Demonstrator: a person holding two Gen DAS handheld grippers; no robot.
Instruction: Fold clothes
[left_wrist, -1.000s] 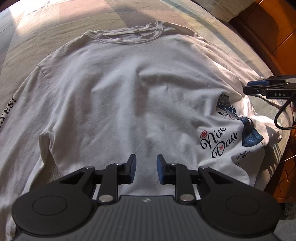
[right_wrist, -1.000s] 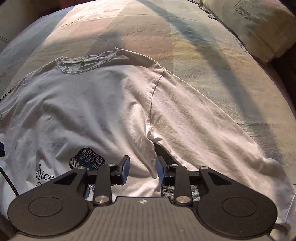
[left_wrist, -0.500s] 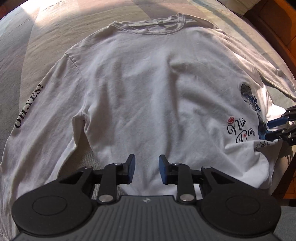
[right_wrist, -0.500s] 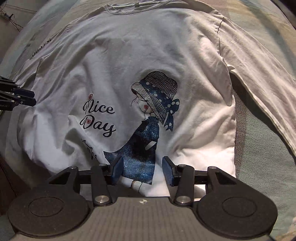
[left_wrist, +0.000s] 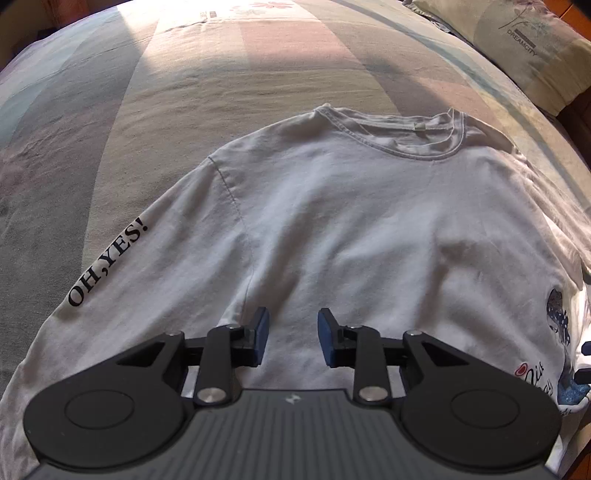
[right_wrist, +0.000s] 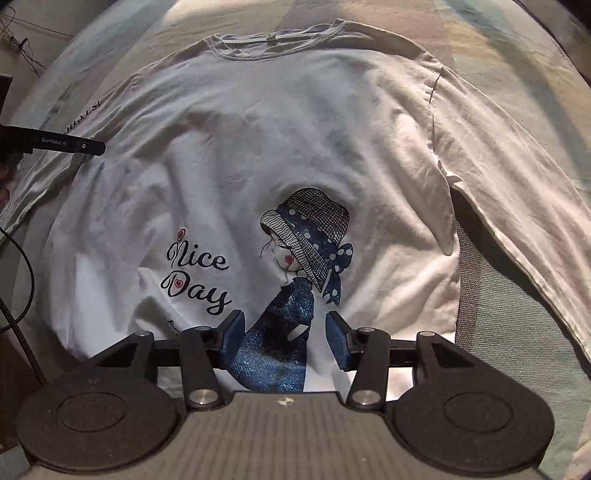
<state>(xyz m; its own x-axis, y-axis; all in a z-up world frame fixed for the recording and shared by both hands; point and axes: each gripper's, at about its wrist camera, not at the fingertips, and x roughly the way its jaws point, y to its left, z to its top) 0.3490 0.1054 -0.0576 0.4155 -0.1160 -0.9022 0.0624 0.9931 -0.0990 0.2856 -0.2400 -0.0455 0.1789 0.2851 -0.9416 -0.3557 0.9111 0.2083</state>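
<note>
A white long-sleeved shirt (right_wrist: 295, 140) lies spread face up on the bed, collar away from me, with a "Nice Day" girl print (right_wrist: 306, 258) near its hem. It also shows in the left wrist view (left_wrist: 351, 221), where its left sleeve reads "OH,YES!" (left_wrist: 107, 262). My left gripper (left_wrist: 293, 336) is open and empty, low over the shirt's left side by the armpit seam. My right gripper (right_wrist: 284, 339) is open and empty over the print at the hem. The left gripper shows from the side in the right wrist view (right_wrist: 66, 144).
The striped bedsheet (left_wrist: 184, 92) stretches beyond the collar. A pillow (left_wrist: 535, 48) lies at the far right corner. The shirt's right sleeve (right_wrist: 524, 192) runs out to the right. A black cable (right_wrist: 22, 280) hangs at the left bed edge.
My left gripper has moved left toward the left sleeve and tilted up, bringing the pillow into view. My right gripper has opened wider and stays over the print at the hem.
</note>
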